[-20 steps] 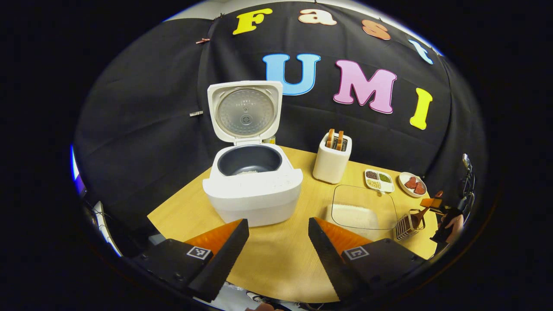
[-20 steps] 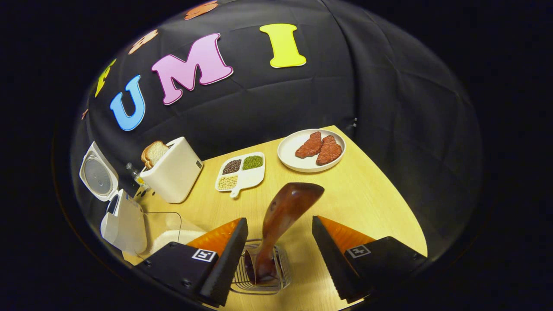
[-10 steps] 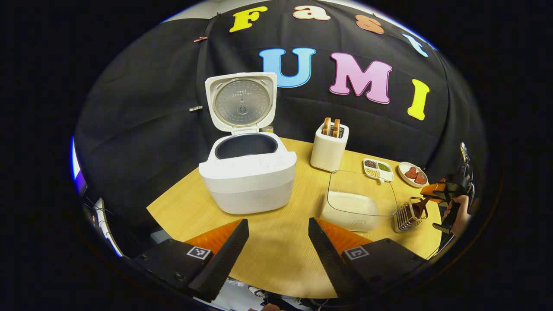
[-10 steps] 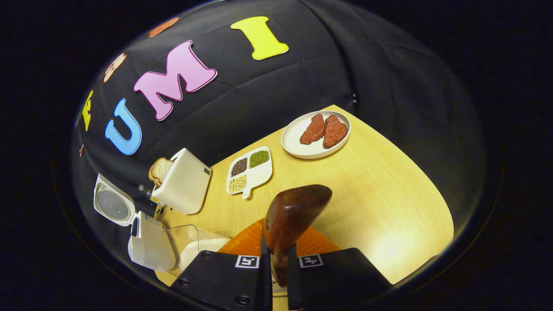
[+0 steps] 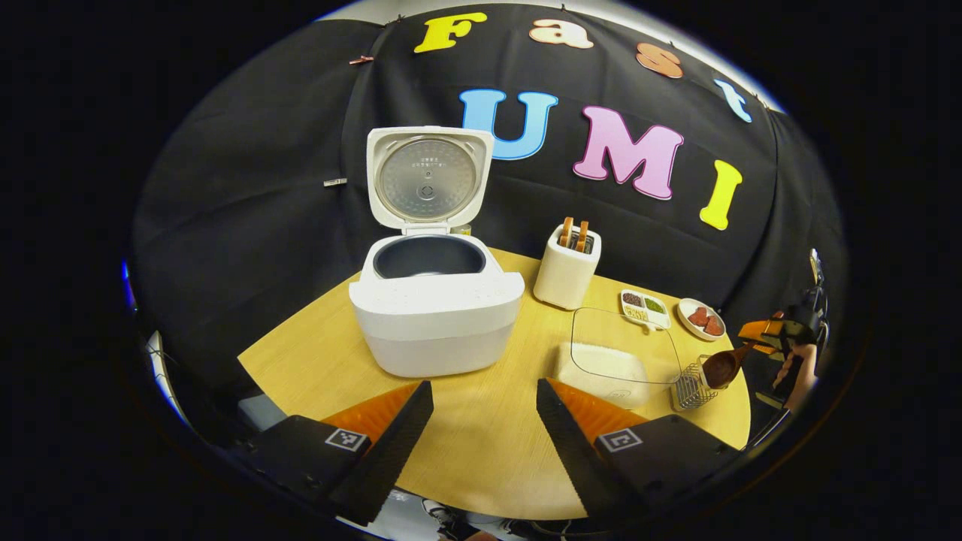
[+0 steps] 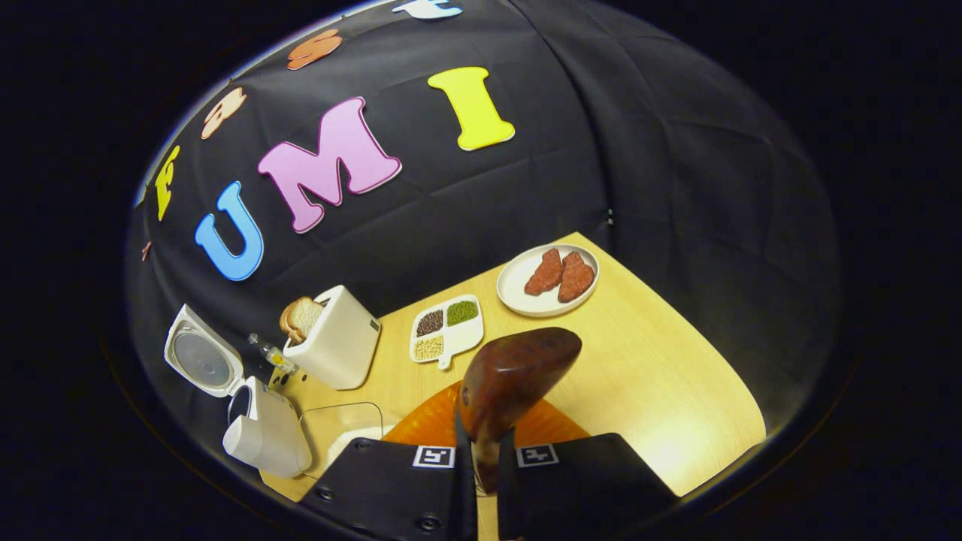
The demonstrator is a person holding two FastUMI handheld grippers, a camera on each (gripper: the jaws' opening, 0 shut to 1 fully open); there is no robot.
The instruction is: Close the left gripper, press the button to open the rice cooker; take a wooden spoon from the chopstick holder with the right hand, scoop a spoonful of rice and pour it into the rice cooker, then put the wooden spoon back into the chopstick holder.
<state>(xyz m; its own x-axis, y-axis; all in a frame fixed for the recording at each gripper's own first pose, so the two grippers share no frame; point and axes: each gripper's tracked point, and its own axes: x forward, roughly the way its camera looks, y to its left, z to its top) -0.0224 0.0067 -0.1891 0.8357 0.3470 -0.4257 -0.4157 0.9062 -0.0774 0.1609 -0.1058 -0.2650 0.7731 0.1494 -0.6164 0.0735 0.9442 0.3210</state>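
The left gripper (image 5: 481, 421) is hovering low over the near edge of the bench (image 5: 481, 458), pointing toward the back wall, its jaws standing wide apart with nothing between them. Straight ahead of it the rice cooker (image 5: 436, 315) is sitting on the bench with its lid (image 5: 427, 179) standing upright and open, the dark inner pot (image 5: 428, 258) showing below it.

To the right of the cooker, a toaster (image 5: 565, 272) with bread slices is standing near the wall. In front of that, a clear container of rice (image 5: 620, 361) is resting on the bench, and the wire chopstick holder (image 5: 690, 391) is standing just beside the container's right side.

In the left gripper view, the right gripper (image 5: 770, 332) is appearing at the far right, held by a hand (image 5: 798, 372) above the bench's right end. It is carrying the wooden spoon (image 5: 723, 367), whose bowl is hanging just above the chopstick holder.

In the right gripper view, the right gripper's jaws are pressing together on the spoon's handle, with the spoon's bowl (image 6: 518, 368) sticking up and forward from between them. The gripper is tilting down toward the bench, with a divided dish of beans (image 6: 445, 329) and a plate of meat (image 6: 550, 279) lying beyond the spoon.
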